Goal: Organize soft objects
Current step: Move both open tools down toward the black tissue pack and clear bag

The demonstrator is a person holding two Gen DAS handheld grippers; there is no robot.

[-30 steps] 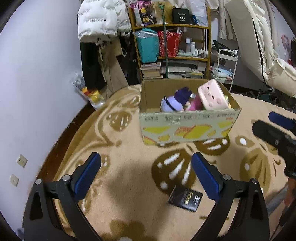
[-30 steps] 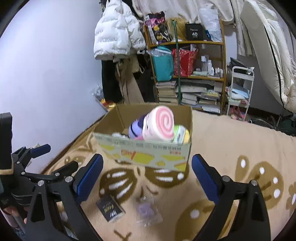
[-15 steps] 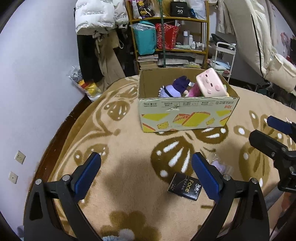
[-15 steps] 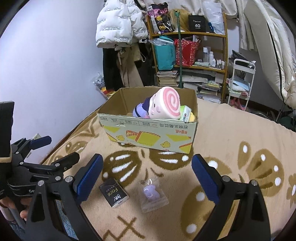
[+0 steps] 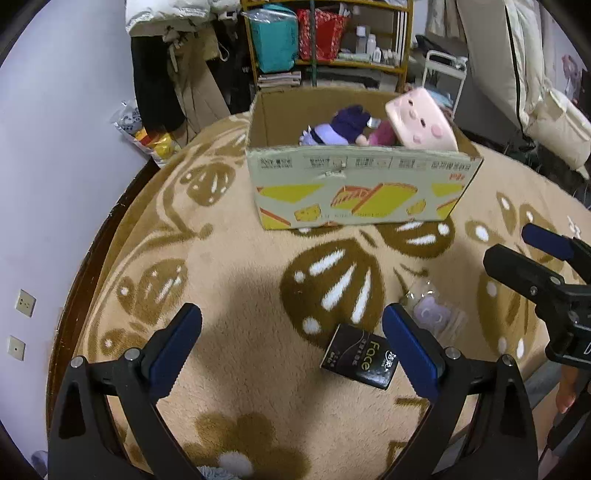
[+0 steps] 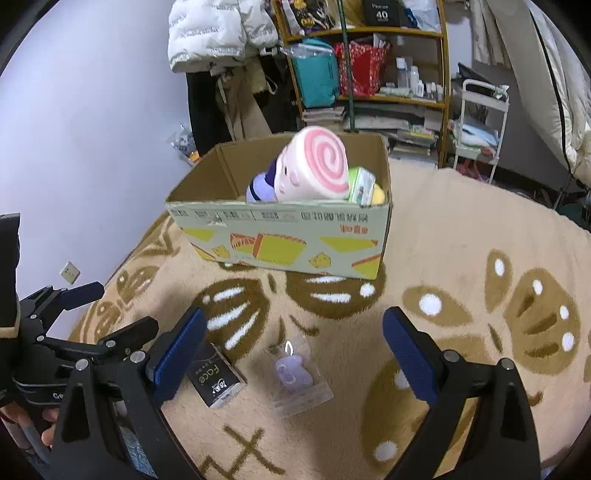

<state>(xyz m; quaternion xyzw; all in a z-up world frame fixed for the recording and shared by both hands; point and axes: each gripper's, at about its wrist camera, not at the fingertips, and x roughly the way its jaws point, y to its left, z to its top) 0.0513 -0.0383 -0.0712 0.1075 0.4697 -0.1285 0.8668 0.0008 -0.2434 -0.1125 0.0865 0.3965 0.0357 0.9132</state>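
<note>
A cardboard box point(image 5: 354, 184) point(image 6: 280, 236) stands on the carpet and holds a pink swirl-roll plush point(image 6: 317, 166) point(image 5: 421, 123), a purple plush point(image 5: 340, 127) and a green-yellow item point(image 6: 364, 186). A black "Face" tissue pack point(image 5: 360, 356) point(image 6: 216, 374) and a clear bag with a purple toy point(image 6: 295, 373) point(image 5: 432, 315) lie in front of the box. My left gripper point(image 5: 291, 349) is open and empty above the carpet, with the pack by its right finger. My right gripper point(image 6: 295, 354) is open and empty over the clear bag.
The beige carpet point(image 5: 240, 266) has brown patterns. Behind the box are a cluttered shelf point(image 6: 369, 66), hanging jackets point(image 6: 218, 33), a white cart point(image 6: 480, 122) and a snack bag by the wall point(image 5: 147, 136). The left gripper also shows in the right wrist view point(image 6: 74, 317).
Both grippers have pulled back and tilted down. The box sits farther up the frames, and the black pack and clear bag have come into fuller view between the fingers.
</note>
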